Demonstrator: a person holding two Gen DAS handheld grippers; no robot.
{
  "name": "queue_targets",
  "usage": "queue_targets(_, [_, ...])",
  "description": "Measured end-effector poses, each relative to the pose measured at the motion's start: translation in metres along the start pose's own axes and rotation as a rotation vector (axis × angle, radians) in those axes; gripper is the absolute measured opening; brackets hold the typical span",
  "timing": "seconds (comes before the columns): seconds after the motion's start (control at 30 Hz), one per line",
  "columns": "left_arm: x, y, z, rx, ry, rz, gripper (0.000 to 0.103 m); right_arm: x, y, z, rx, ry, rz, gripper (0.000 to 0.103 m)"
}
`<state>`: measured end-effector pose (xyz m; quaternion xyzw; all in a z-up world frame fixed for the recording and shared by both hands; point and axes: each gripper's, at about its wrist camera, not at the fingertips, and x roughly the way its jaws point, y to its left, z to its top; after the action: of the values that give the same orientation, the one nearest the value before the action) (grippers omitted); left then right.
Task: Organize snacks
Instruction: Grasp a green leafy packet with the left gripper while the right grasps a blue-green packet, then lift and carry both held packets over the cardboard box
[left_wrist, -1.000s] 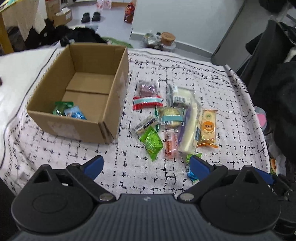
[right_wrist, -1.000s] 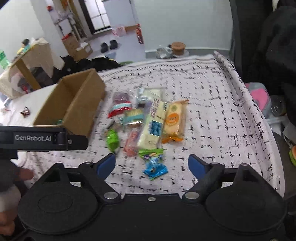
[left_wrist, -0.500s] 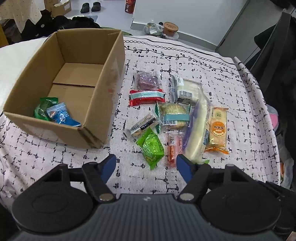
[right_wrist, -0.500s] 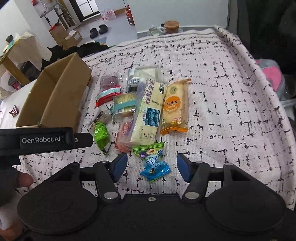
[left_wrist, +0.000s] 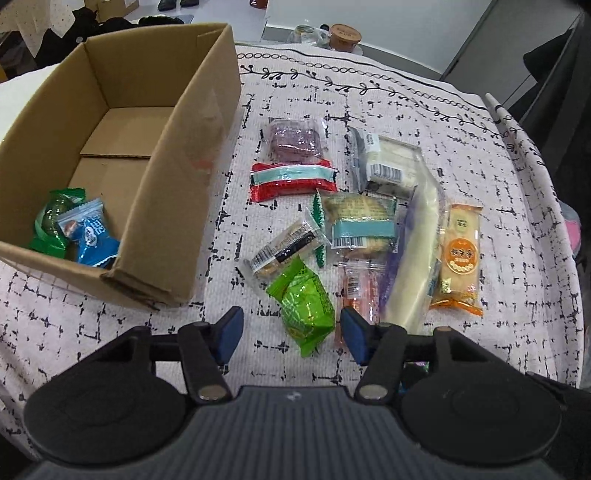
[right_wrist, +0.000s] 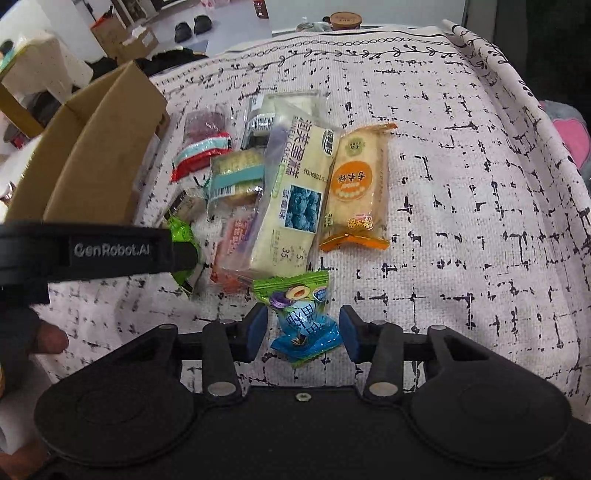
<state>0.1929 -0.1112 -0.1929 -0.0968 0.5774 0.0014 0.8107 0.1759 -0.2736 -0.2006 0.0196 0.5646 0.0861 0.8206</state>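
A cardboard box (left_wrist: 177, 192) stands at the left and holds a green packet (left_wrist: 50, 225) and a blue candy packet (left_wrist: 90, 236). Several snack packs lie in a heap to its right. My left gripper (left_wrist: 291, 330) is open, its blue pads either side of a bright green packet (left_wrist: 306, 302). My right gripper (right_wrist: 303, 334) is open around a blue candy packet (right_wrist: 306, 328), with a green plum candy (right_wrist: 295, 291) just beyond. The pads do not touch either packet.
In the heap lie a long blueberry cake pack (right_wrist: 295, 199), an orange biscuit pack (left_wrist: 460, 258), a red and teal pack (left_wrist: 291, 179) and a purple one (left_wrist: 293, 138). The patterned cloth (right_wrist: 461, 206) drops off at the right edge. A jar (left_wrist: 345, 35) stands behind the table.
Both grippers moved forward and down toward the heap. The left one now straddles the green packet and the right one straddles the blue candy packet. Their jaws look narrower than before.
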Motion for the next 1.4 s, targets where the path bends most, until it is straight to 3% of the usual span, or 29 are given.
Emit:
queue_targets(0.07, [0.004,-0.002,0.001,0.014,-0.004,-0.001,0.057,0.002,0.003,0.000,-0.014,0.009,-0.008,0.042])
queue_targets(0.13, [0.008,-0.005,0.001,0.027,-0.003,-0.002,0.054,0.007,0.002,0.000,-0.013,0.029,-0.011,0.035])
queue_targets(0.3, [0.014,-0.009,-0.002,0.036,-0.004,0.001,0.032,0.012,0.005,0.002,-0.023,0.045,-0.031,0.031])
queue_targets(0.6, [0.003,-0.007,-0.013,0.058,-0.037,0.006,0.024,0.005,-0.004,-0.002,0.015,0.021,-0.008,0.025])
queue_targets(0.93, [-0.021,-0.007,-0.021,0.092,-0.081,-0.021,0.023,-0.010,-0.006,-0.008,0.031,-0.019,-0.004,0.025])
queue_targets(1.1, [-0.037,-0.004,-0.026,0.109,-0.111,-0.034,0.023,-0.022,-0.011,-0.008,0.099,-0.045,0.013,0.025])
queue_targets(1.4, [-0.071,-0.005,-0.022,0.149,-0.177,-0.031,0.023,-0.049,-0.010,-0.006,0.120,-0.135,-0.004,0.024])
